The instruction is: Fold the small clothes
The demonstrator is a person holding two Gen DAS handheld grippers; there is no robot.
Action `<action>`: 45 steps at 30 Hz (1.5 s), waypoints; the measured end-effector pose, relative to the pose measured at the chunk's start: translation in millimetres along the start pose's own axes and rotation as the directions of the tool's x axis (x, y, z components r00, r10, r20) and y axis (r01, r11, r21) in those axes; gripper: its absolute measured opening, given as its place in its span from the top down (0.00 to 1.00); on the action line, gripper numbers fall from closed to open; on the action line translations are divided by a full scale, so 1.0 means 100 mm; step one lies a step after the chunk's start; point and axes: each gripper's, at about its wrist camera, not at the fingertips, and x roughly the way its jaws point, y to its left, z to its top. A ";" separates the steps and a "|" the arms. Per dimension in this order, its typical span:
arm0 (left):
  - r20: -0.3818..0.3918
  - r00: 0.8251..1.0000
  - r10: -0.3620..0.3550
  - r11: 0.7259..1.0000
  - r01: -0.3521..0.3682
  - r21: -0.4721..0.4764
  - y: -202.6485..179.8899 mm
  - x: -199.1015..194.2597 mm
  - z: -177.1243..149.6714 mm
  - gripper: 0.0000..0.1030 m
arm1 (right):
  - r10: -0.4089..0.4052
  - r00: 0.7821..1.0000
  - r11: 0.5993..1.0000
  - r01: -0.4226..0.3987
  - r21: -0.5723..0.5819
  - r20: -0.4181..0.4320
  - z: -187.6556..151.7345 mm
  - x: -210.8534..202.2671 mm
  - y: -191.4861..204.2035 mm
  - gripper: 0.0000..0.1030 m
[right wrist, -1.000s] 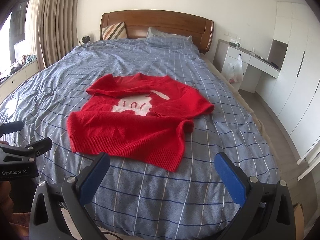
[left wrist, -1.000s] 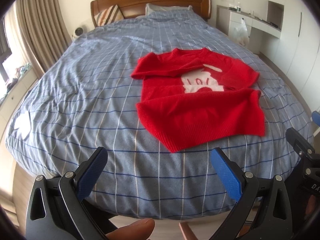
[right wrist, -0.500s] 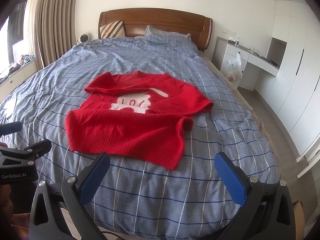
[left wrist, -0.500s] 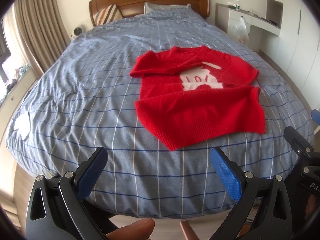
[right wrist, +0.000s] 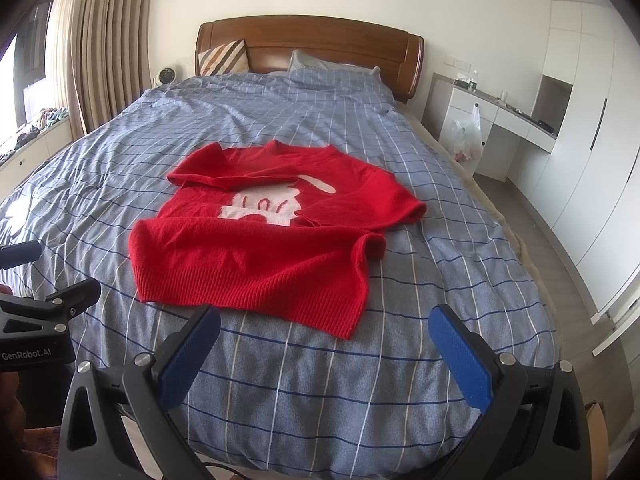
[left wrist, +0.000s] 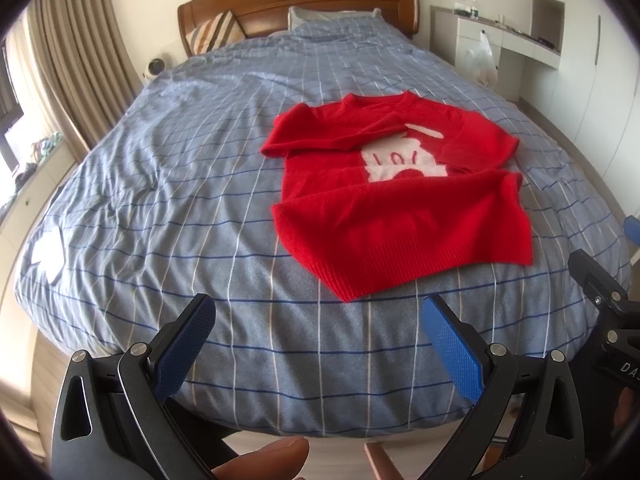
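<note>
A small red knit sweater (left wrist: 396, 196) with a white figure on its chest lies on the blue checked bedspread, both sleeves folded in across the front and its ribbed hem toward me. It also shows in the right wrist view (right wrist: 272, 240). My left gripper (left wrist: 318, 312) is open and empty, held above the foot of the bed, short of the hem's left corner. My right gripper (right wrist: 324, 322) is open and empty, close to the hem's right corner. Each gripper's body shows at the edge of the other's view.
The bed (right wrist: 400, 380) has a wooden headboard (right wrist: 320, 40) and pillows at the far end. Curtains (right wrist: 100, 52) and a window ledge are on the left. A white desk (right wrist: 500, 120) with a hanging plastic bag and wardrobes stand on the right.
Both grippers have moved slightly forward toward the sweater's hem and stay open. The sweater has not moved.
</note>
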 end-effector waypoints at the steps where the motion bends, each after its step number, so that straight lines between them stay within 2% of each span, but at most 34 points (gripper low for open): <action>1: 0.000 1.000 -0.002 1.000 0.002 -0.001 0.00 0.00 0.00 0.00 | -0.002 1.000 1.000 0.002 0.001 0.000 0.00 0.01 -0.01 0.00; 4: -0.003 1.000 -0.009 1.000 0.009 -0.003 0.01 0.01 -0.01 0.00 | -0.040 0.999 0.999 0.040 -0.004 -0.010 0.01 0.03 -0.02 0.00; 9: -0.031 0.999 -0.016 1.000 0.016 -0.010 0.02 0.07 -0.04 0.00 | -0.153 0.987 0.988 0.152 -0.020 -0.039 0.00 0.07 -0.08 0.00; 12: -0.030 0.999 -0.014 1.000 0.014 -0.001 0.00 0.06 -0.05 0.00 | -0.183 0.981 0.983 0.182 -0.020 -0.056 -0.01 0.09 -0.15 0.00; 23: -0.051 0.999 -0.019 1.000 0.020 0.015 -0.05 0.12 -0.05 0.00 | -0.198 0.976 0.980 0.197 -0.023 -0.092 -0.02 0.14 -0.20 0.00; 27: -0.051 0.997 -0.052 0.999 0.053 0.012 -0.03 0.16 -0.06 0.00 | -0.187 0.978 0.982 0.186 -0.022 -0.090 -0.02 0.14 -0.19 0.00; 29: -0.058 0.996 -0.067 0.998 0.068 0.008 0.04 0.27 -0.08 0.00 | -0.139 0.988 0.990 0.138 -0.012 -0.074 -0.02 0.16 -0.23 0.00; 31: -0.092 0.990 -0.103 0.994 0.099 -0.046 0.25 0.48 -0.09 0.00 | -0.039 0.997 0.999 0.040 0.021 -0.064 -0.03 0.23 -0.36 0.00; 34: -0.127 0.970 -0.206 0.965 0.180 -0.189 0.66 0.81 -0.16 0.01 | 0.049 0.998 0.995 -0.045 0.089 -0.042 -0.06 0.39 -0.61 0.00; 37: -0.117 0.951 -0.286 0.935 0.251 -0.252 0.84 1.03 -0.20 0.02 | 0.117 0.990 0.987 -0.108 0.118 -0.073 -0.12 0.66 -0.75 0.00; 39: -0.099 0.934 -0.344 0.915 0.311 -0.256 0.82 1.13 -0.19 0.03 | 0.197 0.976 0.974 -0.184 0.136 -0.091 -0.17 0.86 -0.78 0.00; 40: -0.090 0.924 -0.371 0.906 0.339 -0.253 0.78 1.18 -0.18 0.08 | 0.234 0.966 0.965 -0.217 0.147 -0.107 -0.20 0.98 -0.80 0.01; 41: -0.085 0.917 -0.390 0.901 0.360 -0.241 0.72 1.23 -0.16 0.13 | 0.270 0.955 0.955 -0.249 0.162 -0.125 -0.22 1.10 -0.81 0.06; 42: -0.081 0.911 -0.404 0.897 0.378 -0.229 0.67 1.27 -0.12 0.24 | 0.314 0.939 0.940 -0.288 0.183 -0.139 -0.24 1.21 -0.83 0.11; 43: -0.069 0.910 -0.409 0.897 0.388 -0.212 0.61 1.31 -0.08 0.26 | 0.352 0.923 0.925 -0.319 0.205 -0.153 -0.25 1.32 -0.84 0.23; 44: -0.051 0.909 -0.414 0.896 0.396 -0.200 0.58 1.34 -0.04 0.26 | 0.389 0.907 0.909 -0.348 0.229 -0.165 -0.26 1.43 -0.84 0.30; 45: -0.034 0.911 -0.412 0.897 0.399 -0.191 0.54 1.38 0.00 0.26 | 0.418 0.891 0.895 -0.370 0.249 -0.178 -0.28 1.53 -0.84 0.31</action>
